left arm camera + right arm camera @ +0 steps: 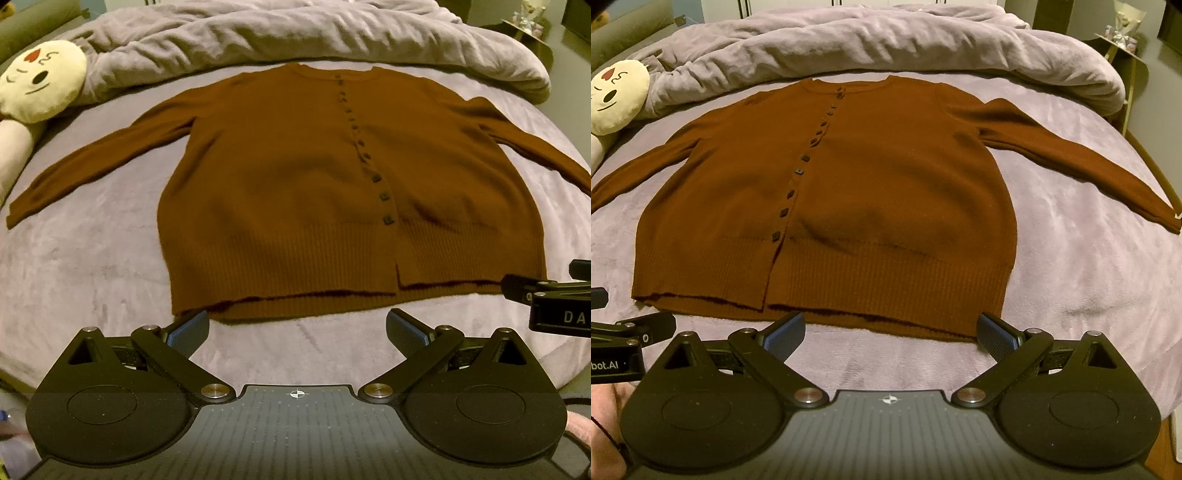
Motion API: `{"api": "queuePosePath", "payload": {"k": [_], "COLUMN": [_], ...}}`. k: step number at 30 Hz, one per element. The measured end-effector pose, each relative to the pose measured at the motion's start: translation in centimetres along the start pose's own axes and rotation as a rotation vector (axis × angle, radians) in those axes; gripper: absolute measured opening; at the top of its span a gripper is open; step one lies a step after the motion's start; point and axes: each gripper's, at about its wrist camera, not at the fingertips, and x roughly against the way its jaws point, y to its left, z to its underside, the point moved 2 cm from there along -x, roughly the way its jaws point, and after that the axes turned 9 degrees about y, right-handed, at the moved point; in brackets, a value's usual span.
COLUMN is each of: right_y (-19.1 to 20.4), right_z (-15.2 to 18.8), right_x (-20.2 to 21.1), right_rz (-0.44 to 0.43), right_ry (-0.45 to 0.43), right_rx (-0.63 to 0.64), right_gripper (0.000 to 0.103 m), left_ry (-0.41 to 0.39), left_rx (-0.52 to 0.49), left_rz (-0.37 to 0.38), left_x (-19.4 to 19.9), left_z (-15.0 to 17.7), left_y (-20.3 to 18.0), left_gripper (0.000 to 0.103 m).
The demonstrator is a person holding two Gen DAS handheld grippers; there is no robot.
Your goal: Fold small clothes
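Observation:
A brown buttoned cardigan (280,184) lies flat and face up on the lilac bed cover, sleeves spread out to both sides, ribbed hem toward me. It also shows in the right wrist view (879,192). My left gripper (297,328) is open and empty, just short of the hem's left half. My right gripper (890,332) is open and empty, just short of the hem's right half. Each gripper's body shows at the edge of the other's view, the right one (554,299) and the left one (624,339).
The lilac bed cover (92,266) surrounds the cardigan. A bunched grey duvet (295,33) lies behind the collar. A cream plush pillow with a face (40,81) sits at the far left. A small side table (1123,40) stands beyond the bed's right edge.

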Motion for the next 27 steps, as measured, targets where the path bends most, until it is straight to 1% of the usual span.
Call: {"api": "queuePosePath", "payload": {"k": [27], "right_y": [-0.03], "right_z": [-0.05], "right_x": [0.03], "right_rz": [-0.004], "right_ry": [-0.006], "right_rx": [-0.002], "right_gripper": [0.099], "left_ry": [0.007], "left_rx": [0.009], "left_rz": [0.004], "left_x": [0.17], "left_z": [-0.08], "left_y": [0.05], "left_gripper": [0.103]}}
